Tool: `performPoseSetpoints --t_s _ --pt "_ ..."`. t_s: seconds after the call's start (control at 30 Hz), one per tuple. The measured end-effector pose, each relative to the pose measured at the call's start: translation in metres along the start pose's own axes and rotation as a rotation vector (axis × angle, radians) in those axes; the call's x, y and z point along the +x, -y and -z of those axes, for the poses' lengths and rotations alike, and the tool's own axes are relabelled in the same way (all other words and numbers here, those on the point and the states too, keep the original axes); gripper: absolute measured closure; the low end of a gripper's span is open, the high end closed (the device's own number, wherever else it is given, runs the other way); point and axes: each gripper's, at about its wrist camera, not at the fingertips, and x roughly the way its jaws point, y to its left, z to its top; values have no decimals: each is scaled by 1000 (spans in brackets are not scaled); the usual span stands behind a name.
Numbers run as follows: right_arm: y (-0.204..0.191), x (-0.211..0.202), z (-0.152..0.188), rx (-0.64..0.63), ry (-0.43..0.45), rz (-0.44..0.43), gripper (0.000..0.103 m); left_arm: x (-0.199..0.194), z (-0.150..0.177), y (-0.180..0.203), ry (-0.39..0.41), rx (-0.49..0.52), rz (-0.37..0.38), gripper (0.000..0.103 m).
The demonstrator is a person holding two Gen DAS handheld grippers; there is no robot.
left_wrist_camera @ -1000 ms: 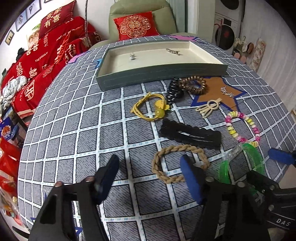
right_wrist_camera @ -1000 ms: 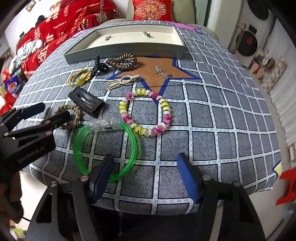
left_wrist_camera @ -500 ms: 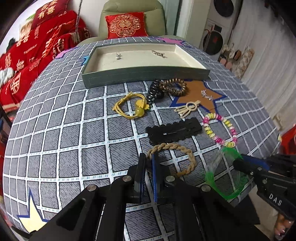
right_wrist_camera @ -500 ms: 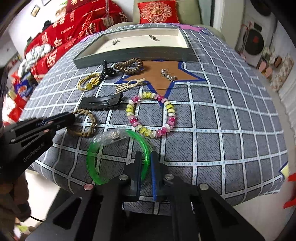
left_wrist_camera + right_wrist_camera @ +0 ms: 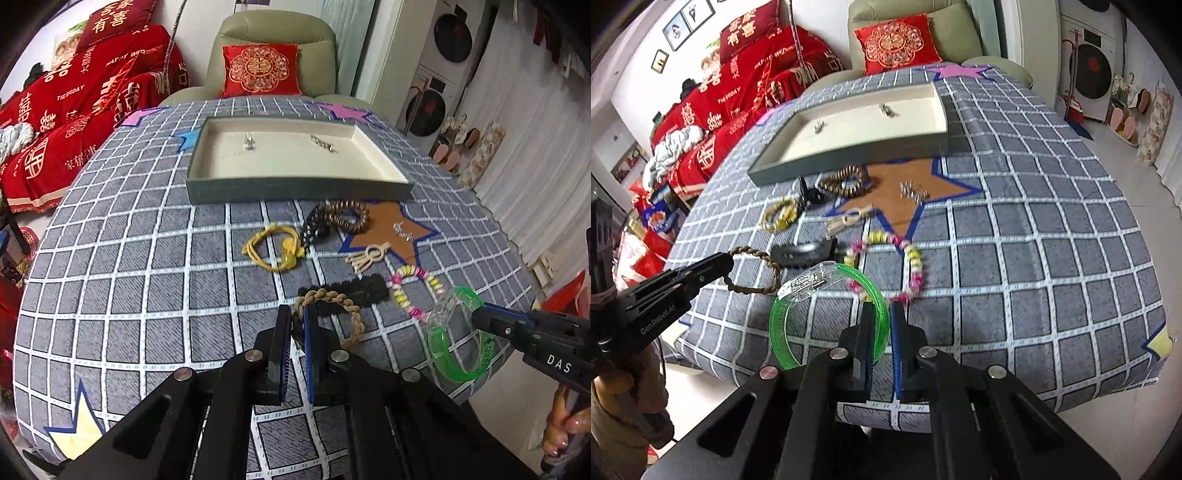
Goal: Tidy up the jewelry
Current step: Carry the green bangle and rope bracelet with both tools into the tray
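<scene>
My left gripper is shut on the braided tan bracelet and holds it above the table; the bracelet also shows in the right wrist view. My right gripper is shut on the green plastic bangle, lifted off the cloth, which also shows in the left wrist view. The grey tray with a cream inside stands at the far middle and holds two small silver pieces.
On the checked cloth lie a pink-and-yellow bead bracelet, a black hair clip, a yellow hair tie, a brown coiled tie, a beige knot clip and silver earrings. The table edge is near me.
Both grippers closed from open, the left on the braided bracelet and the right on the green bangle, and have since lifted them off the cloth.
</scene>
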Motion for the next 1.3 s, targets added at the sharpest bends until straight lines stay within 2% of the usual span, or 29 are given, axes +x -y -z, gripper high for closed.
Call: performPoseSetpoints --t_s 0.33,0.6,0.8,1.07,1.3 --pt "9 -18 -42 17 61 -47 94 -26 -38 -6 71 -17 20 88" --pt "12 -19 -100 -10 101 -49 94 -26 -83 -13 98 -10 11 88" --pt "16 -4 -155 -7 111 -52 94 -15 -128 -17 119 17 -10 88" --pt "21 42 -221 6 95 -38 94 33 -184 -22 109 36 -45 88" --pt "19 94 -256 10 64 -25 94 94 -208 -36 45 -23 -49 88"
